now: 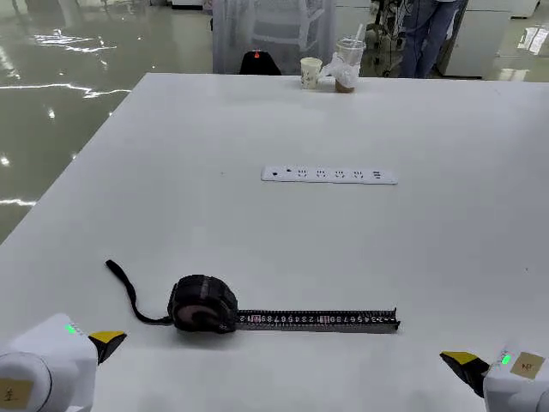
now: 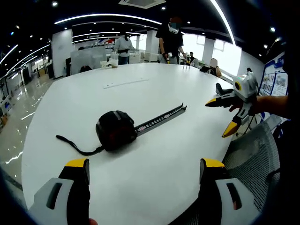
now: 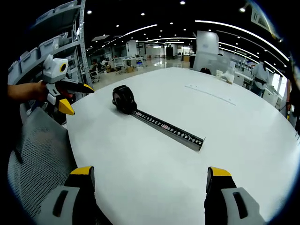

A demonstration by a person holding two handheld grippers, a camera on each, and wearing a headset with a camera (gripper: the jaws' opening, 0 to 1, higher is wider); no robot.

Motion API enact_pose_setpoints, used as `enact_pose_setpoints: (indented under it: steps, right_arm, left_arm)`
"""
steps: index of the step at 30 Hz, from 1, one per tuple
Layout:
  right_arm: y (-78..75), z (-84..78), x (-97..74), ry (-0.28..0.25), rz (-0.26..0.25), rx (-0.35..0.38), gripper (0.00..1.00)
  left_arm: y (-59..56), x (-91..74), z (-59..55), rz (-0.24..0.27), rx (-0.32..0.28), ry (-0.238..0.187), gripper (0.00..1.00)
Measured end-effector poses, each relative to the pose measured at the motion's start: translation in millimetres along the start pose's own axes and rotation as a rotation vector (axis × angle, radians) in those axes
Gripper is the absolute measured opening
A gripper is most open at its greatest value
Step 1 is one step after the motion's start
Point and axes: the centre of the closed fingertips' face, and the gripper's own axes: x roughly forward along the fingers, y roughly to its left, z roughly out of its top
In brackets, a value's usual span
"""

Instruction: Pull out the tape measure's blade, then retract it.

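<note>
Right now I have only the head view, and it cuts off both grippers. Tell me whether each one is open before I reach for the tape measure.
Observer: The left gripper is open. Its own view shows the jaws wide apart with nothing between them.
Operator: Now report the right one.
Observer: The right gripper is open too. Its jaws are spread and empty in its own view.

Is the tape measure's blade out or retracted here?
Out. The blade lies stretched across the table from the case, its markings showing.
</note>
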Motion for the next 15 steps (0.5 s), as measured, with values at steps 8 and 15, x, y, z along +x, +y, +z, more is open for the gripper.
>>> enact_pose_setpoints:
  steps: [8, 15]
  right_arm:
    - [6.2, 7.5, -5.5, -0.040, -0.036, 0.046, 0.99]
    - [8.2, 6.3, -9.2, -0.035, -0.082, 0.095, 0.99]
  left_arm:
    - [-3.9, -2.0, -1.0, 0.034, -0.027, -0.013, 0.98]
    - [-10.6, -2.1, -6.0, 0.058, -0.061, -0.003, 0.99]
